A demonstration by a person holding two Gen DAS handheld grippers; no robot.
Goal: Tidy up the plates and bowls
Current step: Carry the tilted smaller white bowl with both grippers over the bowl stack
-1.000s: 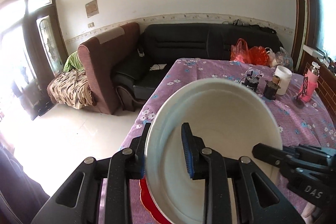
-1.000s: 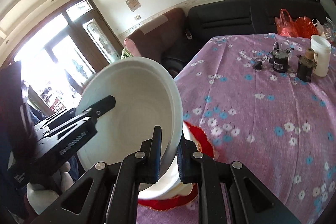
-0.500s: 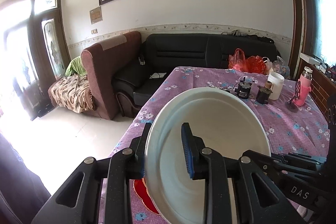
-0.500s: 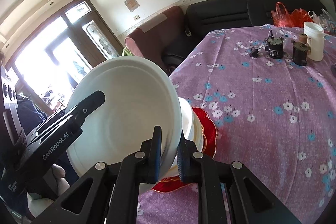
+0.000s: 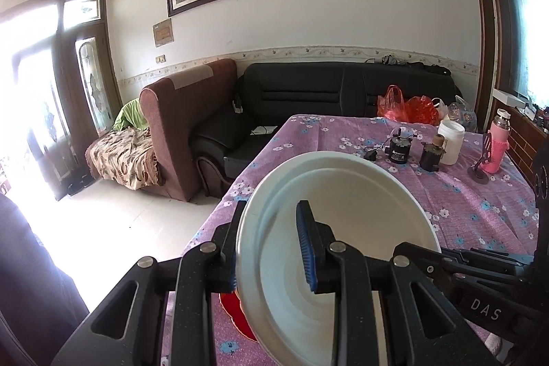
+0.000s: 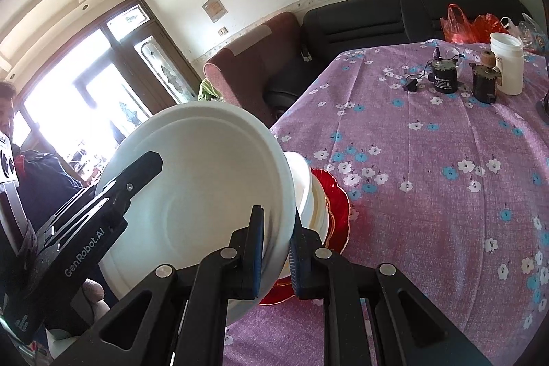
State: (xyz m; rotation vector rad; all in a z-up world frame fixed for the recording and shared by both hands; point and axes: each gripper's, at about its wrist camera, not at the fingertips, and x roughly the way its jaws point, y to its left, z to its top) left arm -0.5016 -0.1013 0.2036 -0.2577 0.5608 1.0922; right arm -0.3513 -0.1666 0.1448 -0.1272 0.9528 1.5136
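Both tools pinch one white bowl [image 5: 343, 228]: left tool [image 5: 271, 249] and right tool [image 6: 276, 246] on opposite rims. Only the right view shows the stacked bowls [image 6: 308, 191] on a red plate [image 6: 338, 204].

Two tools [image 5: 271, 244] [image 6: 276, 251], one white bowl [image 5: 343, 228], one red plate [image 6: 338, 204], two small motors [image 6: 444, 78] [image 6: 483, 84], one white jar [image 6: 509, 64].

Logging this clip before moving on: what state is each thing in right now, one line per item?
white bowl: lifted, tilted, gripped at two rim points
left gripper: shut on the bowl's rim
right gripper: shut on the bowl's opposite rim
white stack: resting on the red plate
red plate: flat on the table
white jar: upright
pink bottle: upright, capped
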